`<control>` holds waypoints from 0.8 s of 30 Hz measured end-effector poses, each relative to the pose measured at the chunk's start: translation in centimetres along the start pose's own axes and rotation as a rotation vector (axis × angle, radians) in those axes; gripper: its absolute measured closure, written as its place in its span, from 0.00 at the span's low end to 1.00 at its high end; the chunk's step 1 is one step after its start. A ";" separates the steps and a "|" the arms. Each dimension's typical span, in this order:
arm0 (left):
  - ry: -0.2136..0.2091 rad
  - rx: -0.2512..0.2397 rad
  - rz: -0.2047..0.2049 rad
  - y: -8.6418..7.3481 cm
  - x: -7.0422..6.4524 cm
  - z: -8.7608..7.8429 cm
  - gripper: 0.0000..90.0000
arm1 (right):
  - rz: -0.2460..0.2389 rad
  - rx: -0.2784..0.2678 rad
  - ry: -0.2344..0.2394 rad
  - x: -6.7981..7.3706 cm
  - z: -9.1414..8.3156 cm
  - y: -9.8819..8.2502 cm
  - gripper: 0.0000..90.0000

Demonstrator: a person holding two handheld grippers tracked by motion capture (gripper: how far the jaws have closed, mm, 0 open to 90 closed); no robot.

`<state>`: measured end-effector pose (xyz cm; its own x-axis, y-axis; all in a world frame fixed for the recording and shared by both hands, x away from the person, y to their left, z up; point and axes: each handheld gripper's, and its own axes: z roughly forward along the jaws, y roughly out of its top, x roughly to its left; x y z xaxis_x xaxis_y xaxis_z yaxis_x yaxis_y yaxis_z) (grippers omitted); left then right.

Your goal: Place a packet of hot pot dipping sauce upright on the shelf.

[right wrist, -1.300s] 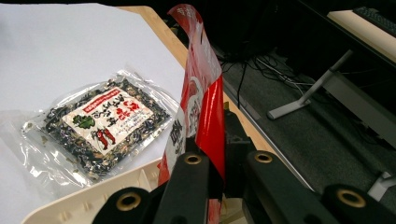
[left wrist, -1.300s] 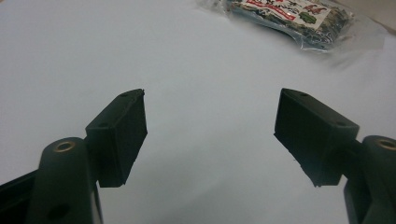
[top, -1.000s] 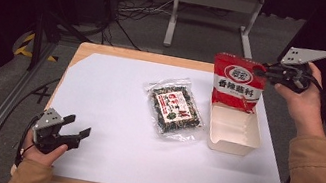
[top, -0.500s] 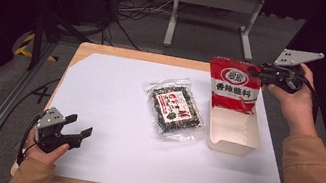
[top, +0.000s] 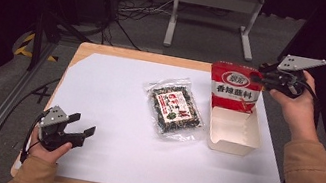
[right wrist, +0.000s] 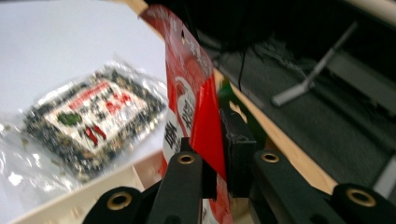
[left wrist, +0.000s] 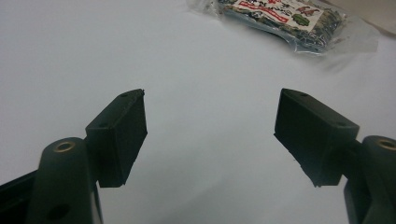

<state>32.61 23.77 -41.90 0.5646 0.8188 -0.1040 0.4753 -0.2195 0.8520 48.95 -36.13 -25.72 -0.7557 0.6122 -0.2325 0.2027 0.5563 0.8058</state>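
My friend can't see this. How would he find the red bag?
Look at the white table, then the open cream box near its right edge. The red bag stands upright over the box's far end, pinched by the right gripper. The other packet, clear and dark, lies flat.

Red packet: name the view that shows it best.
The high view: the red packet faces the camera whole, upright over the box, pinched at its top corner by the right gripper. The right gripper view shows it edge-on and blurred between the jaws. The left gripper view looks elsewhere.

Red seasoning packet (top: 236, 86) is standing upright, white label facing forward. Its lower edge is sitting inside the cream tray (top: 233, 143).
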 end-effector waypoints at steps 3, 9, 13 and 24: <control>-0.001 0.001 0.000 0.0 0.0 0.0 0.28 | 0.039 0.033 -0.018 -0.3 0.2 -0.8 0.97; 0.001 0.001 -0.001 0.0 0.0 0.0 0.28 | 0.102 0.054 -0.024 -0.6 0.4 -1.8 0.98; -0.001 0.001 -0.007 0.0 -0.1 0.0 0.28 | 0.127 0.069 -0.038 -0.6 0.5 -1.9 0.97; -0.011 0.000 -0.001 0.2 -0.1 0.3 0.28 | 0.202 -0.041 -0.131 -0.1 -1.0 -1.6 0.60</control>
<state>32.81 23.52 -41.89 0.5713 0.8133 -0.1105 0.4757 -0.2183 0.8521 48.06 -37.62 -26.40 -0.6145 0.7779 -0.1313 0.3140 0.3938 0.8639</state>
